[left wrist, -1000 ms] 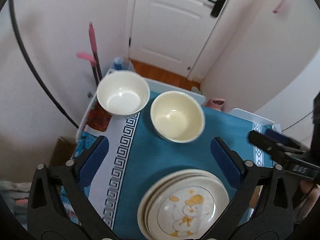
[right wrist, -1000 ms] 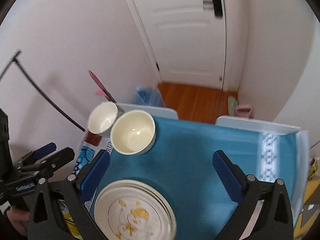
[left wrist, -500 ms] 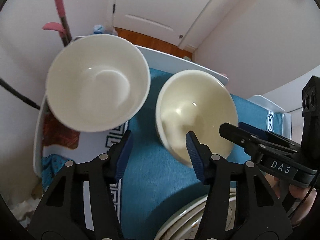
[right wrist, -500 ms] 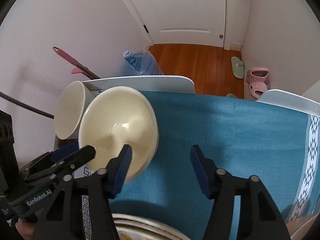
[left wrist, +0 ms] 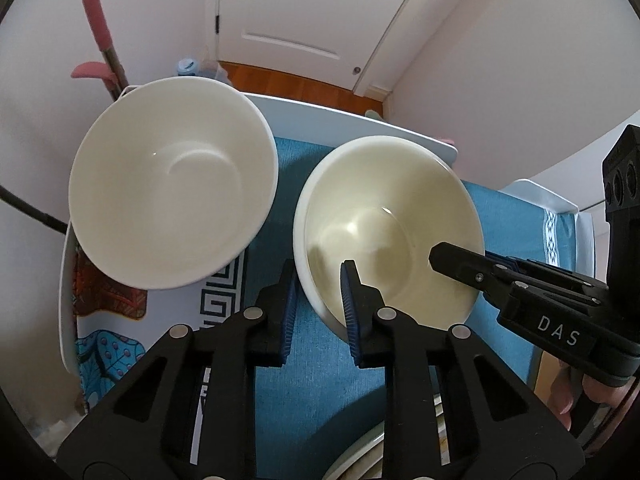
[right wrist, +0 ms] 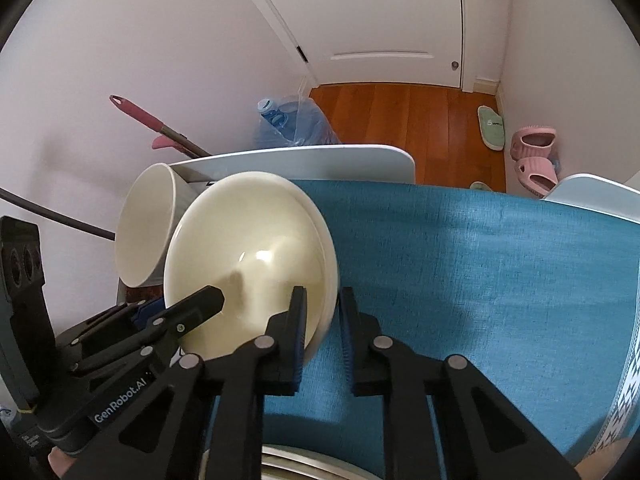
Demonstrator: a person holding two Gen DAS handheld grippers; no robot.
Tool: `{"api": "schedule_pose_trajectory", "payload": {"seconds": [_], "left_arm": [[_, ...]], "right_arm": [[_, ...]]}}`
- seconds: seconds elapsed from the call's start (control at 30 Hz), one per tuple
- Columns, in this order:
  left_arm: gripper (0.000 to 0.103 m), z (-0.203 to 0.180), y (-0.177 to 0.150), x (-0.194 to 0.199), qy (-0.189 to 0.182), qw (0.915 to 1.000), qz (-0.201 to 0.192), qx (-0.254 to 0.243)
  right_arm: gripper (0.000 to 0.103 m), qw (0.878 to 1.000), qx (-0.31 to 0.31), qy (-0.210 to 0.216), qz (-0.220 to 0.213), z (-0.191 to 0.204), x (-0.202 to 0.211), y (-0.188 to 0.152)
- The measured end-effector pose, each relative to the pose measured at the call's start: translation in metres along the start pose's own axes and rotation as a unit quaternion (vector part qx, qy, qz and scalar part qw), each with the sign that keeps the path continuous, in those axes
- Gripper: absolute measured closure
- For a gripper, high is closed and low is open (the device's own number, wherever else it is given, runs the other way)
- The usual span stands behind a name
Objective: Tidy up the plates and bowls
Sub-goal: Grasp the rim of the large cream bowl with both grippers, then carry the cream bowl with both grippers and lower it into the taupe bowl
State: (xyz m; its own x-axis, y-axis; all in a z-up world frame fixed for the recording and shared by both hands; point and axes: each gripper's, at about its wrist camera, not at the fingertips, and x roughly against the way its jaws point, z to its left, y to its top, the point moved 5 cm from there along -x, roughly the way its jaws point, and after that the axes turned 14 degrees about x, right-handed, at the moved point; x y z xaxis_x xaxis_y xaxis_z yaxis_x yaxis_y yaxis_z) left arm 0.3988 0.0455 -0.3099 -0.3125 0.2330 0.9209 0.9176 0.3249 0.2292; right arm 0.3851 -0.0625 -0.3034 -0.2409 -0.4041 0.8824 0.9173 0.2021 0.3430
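Cream bowl (left wrist: pixel 394 232) sits on the blue tablecloth (right wrist: pixel 480 264) towards the far left part of the table, and you have both tools on its rim at once. Your left gripper (left wrist: pixel 320 296) has its jaws drawn in narrow and clamped on the near left edge of the bowl, one blue pad inside the wall and one outside. Your right gripper (right wrist: pixel 323 324) is likewise pinched tight on the bowl's right edge, with one pad inside and the other against the outer wall; in the left wrist view you can see its black fingers reaching over the bowl's right rim. Just to the left of the cream bowl stands a white bowl (left wrist: pixel 172 184), whiter and straighter-sided, close beside it; whether the two rims touch you cannot tell. It sits over the patterned border of the cloth, near the table's white edge (right wrist: pixel 304 160). At the bottom of both views you glimpse the rim of a stack of plates (left wrist: pixel 360 456), nearer to you than the bowls. Beyond the table lie a wooden floor (right wrist: pixel 400 112), a white door (right wrist: pixel 380 16), a blue water jug (right wrist: pixel 292 124) and pink slippers (right wrist: pixel 534 160).
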Motion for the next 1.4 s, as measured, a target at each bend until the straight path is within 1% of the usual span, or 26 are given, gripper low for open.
{"api": "schedule_pose_trajectory", "payload": {"seconds": [0.2, 0.33, 0.37, 0.43, 0.63, 0.8, 0.87, 1.0, 1.07, 1.17, 1.23, 1.33, 1.4], "left_arm": [[0.085, -0.001, -0.003, 0.004, 0.006, 0.9999, -0.005, -0.007], [0.085, -0.002, -0.005, 0.014, 0.009, 0.9997, -0.017, -0.013], [0.085, -0.003, -0.004, 0.017, 0.008, 0.9995, -0.027, -0.017], [0.085, -0.004, -0.009, 0.021, 0.007, 0.9992, -0.034, -0.020], [0.085, -0.023, -0.023, 0.059, 0.008, 0.9972, -0.066, -0.034], [0.085, -0.046, -0.046, 0.102, 0.011, 0.9942, -0.101, -0.036], [0.085, -0.062, -0.061, 0.118, 0.014, 0.9929, -0.113, -0.035], [0.085, -0.090, -0.088, 0.142, 0.007, 0.9905, -0.131, -0.041], [0.085, -0.112, -0.108, 0.152, 0.002, 0.9889, -0.141, -0.046], [0.085, -0.145, -0.131, 0.157, -0.009, 0.9876, -0.148, -0.052], [0.085, -0.173, -0.149, 0.155, -0.018, 0.9875, -0.145, -0.057], [0.085, -0.204, -0.173, 0.149, -0.029, 0.9873, -0.137, -0.074], [0.085, -0.225, -0.189, 0.140, -0.040, 0.9881, -0.122, -0.085]], "right_arm": [[0.089, 1.000, 0.003, -0.002, -0.007, 0.003, 0.001, -0.003], [0.089, 1.000, 0.005, -0.001, -0.015, 0.006, 0.006, -0.007], [0.089, 1.000, 0.007, -0.001, -0.017, 0.007, 0.008, -0.007], [0.089, 1.000, 0.011, -0.002, -0.025, 0.009, 0.014, -0.008], [0.089, 0.998, 0.026, -0.007, -0.060, 0.017, 0.049, -0.011], [0.089, 0.995, 0.038, 0.001, -0.096, 0.019, 0.093, -0.022], [0.089, 0.993, 0.050, 0.000, -0.108, 0.020, 0.114, -0.029], [0.089, 0.989, 0.062, -0.001, -0.132, 0.014, 0.156, -0.048], [0.089, 0.987, 0.066, -0.004, -0.145, 0.005, 0.178, -0.060], [0.089, 0.985, 0.065, -0.010, -0.157, -0.011, 0.208, -0.082], [0.089, 0.984, 0.064, -0.018, -0.162, -0.024, 0.225, -0.098], [0.089, 0.984, 0.056, -0.032, -0.164, -0.050, 0.249, -0.124], [0.089, 0.984, 0.049, -0.044, -0.166, -0.065, 0.263, -0.142]]}}
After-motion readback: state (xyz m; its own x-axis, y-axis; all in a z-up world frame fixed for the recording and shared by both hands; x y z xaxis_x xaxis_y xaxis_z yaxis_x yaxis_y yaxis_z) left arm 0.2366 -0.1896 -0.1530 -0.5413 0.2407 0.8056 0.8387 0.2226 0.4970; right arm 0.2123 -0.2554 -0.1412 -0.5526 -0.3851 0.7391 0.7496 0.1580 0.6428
